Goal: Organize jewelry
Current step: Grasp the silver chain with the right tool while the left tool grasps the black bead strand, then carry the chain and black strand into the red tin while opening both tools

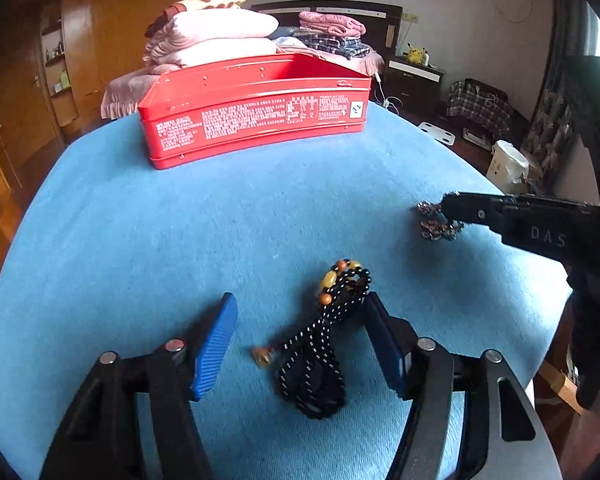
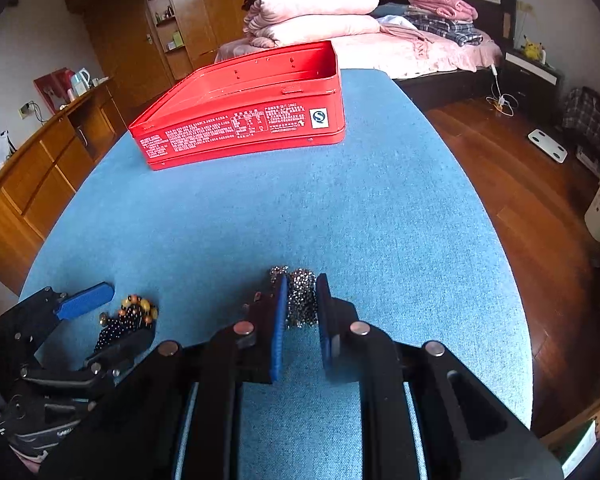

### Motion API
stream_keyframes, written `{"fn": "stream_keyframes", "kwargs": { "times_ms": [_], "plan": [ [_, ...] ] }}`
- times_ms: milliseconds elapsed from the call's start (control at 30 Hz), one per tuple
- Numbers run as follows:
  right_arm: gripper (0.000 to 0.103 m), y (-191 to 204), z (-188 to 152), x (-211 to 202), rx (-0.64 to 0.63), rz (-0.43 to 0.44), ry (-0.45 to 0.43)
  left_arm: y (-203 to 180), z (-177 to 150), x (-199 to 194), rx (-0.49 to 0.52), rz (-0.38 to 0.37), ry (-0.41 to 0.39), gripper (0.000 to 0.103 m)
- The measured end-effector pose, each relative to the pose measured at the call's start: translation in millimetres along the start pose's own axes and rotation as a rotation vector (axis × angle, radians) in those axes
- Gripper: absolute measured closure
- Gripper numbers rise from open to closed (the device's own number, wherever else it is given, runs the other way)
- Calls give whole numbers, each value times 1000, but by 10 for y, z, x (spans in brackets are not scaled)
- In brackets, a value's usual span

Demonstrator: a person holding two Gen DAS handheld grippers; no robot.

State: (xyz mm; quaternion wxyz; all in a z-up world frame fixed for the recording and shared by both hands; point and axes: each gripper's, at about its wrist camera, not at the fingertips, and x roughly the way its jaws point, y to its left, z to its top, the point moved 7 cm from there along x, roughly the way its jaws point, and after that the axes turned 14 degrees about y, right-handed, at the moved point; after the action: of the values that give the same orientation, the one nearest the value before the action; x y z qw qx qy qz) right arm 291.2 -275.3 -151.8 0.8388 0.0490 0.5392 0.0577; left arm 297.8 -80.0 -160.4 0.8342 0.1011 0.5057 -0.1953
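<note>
A black bead necklace with amber beads [image 1: 324, 336] lies on the blue tablecloth between the open fingers of my left gripper [image 1: 298, 320]; it also shows in the right wrist view [image 2: 130, 318]. My right gripper [image 2: 302, 300] is closed on a sparkly metallic bracelet [image 2: 300, 300], which rests on the cloth; in the left wrist view the bracelet [image 1: 436, 224] sits at the right gripper's tip. An open red tin box [image 1: 256, 108] stands at the far side of the table, also in the right wrist view [image 2: 244, 112].
The round table's blue cloth [image 2: 340, 208] drops off to a wooden floor [image 2: 520, 184] on the right. A bed with folded bedding [image 1: 220, 40] lies behind the box. A wooden cabinet [image 2: 48, 168] stands left.
</note>
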Motion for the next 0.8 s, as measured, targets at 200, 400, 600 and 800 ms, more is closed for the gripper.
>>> {"fn": "stream_keyframes", "kwargs": {
  "times_ms": [200, 400, 600, 800],
  "plan": [
    [90, 13, -14, 19, -5, 10, 4, 107, 62, 0, -68, -16, -9, 81],
    [87, 41, -18, 81, -7, 19, 18, 114, -34, -49, -86, -65, -3, 70],
    [86, 41, -16, 90, -6, 24, 24, 50, -58, -43, -92, -11, -6, 74],
    [91, 49, -13, 92, -28, -3, 16, 162, -43, -70, -167, -27, 3, 88]
  ]
}}
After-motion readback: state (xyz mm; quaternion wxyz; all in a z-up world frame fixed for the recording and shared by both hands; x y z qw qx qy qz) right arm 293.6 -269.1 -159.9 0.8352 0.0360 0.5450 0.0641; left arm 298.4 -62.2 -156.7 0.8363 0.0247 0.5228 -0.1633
